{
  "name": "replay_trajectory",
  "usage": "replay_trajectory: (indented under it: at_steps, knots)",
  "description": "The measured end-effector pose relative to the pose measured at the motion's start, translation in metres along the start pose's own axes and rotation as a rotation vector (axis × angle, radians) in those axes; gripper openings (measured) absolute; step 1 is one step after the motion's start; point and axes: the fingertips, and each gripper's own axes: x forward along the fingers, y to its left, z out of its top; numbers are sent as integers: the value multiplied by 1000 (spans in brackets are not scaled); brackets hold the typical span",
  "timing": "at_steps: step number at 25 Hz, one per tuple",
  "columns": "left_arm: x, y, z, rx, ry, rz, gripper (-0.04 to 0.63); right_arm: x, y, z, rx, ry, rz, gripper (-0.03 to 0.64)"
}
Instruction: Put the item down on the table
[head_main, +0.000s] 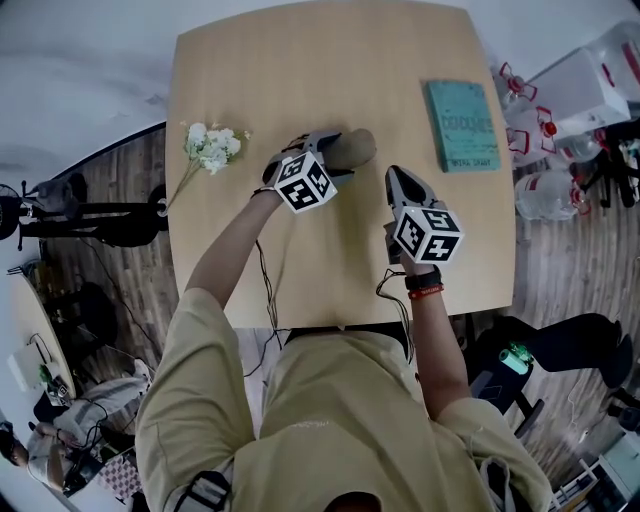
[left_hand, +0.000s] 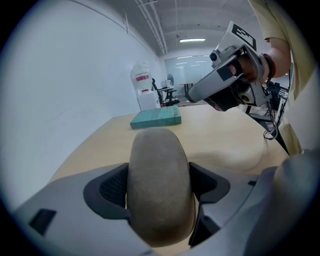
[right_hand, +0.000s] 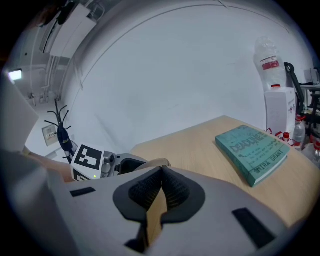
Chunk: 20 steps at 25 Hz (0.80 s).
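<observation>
Our L tongs clamp the tan oval item over mid tabletop; we can't tell if it touches. Teal book well right. R tongs pressed together, nothing btwn.

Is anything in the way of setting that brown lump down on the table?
Nothing visible. The left gripper holds the lump over bare table; book, flowers and right gripper lie off to the sides.
</observation>
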Motion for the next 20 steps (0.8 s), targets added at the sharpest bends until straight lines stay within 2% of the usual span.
replay_trajectory:
  at_steps: [6, 16, 20]
  knots:
    - [18, -7, -10, 28, 25, -68, 373, 9, -11, -7, 5, 19, 0, 15]
    - [37, -15, -24, 116, 82, -156, 373, 14, -25, -17, 26, 39, -13, 15]
    - [42, -22, -26, 178, 108, -204, 373, 15, -28, -23, 28, 48, -12, 15]
